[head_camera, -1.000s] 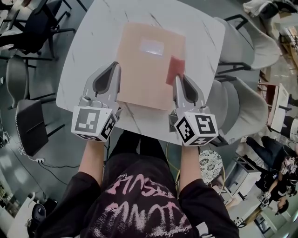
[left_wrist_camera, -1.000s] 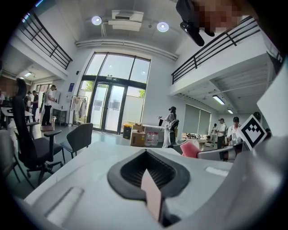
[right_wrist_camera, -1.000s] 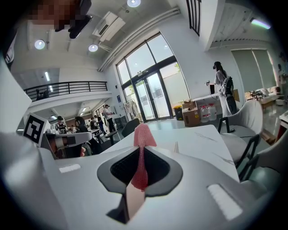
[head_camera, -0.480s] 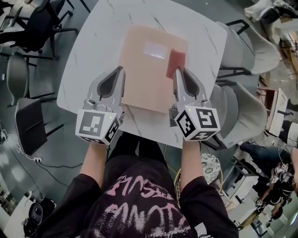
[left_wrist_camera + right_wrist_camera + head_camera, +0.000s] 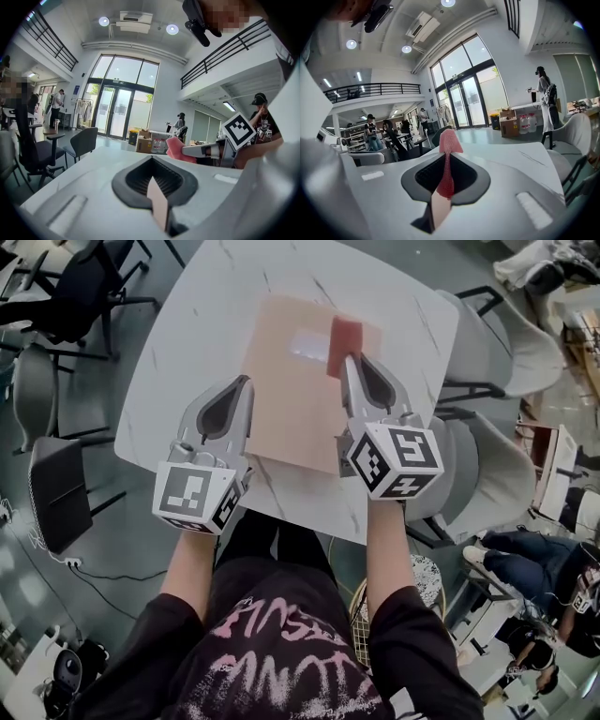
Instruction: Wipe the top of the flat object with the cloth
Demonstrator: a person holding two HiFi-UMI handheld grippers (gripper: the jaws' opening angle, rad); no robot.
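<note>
Right gripper point(image 5: 347, 358) clenched on cloth point(image 5: 346, 334), pressing it onto folder point(image 5: 291, 399) near far edge, right of centre: wiping contact. Left gripper point(image 5: 244, 382) nipped shut on folder's left edge, likely anchoring it against drag. Folder lies mid-table point(image 5: 187, 324).

Bright daylight through tall glass windows point(image 5: 123, 101); pale glare on tan flat cardboard sheet point(image 5: 298, 381); fisheye-warped, dark-cornered edges.

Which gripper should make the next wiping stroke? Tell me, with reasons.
Right. The right gripper is shut on the pink cloth, which lies over the flat object at its far end. The left gripper holds no cloth and sits at that object's left edge.
</note>
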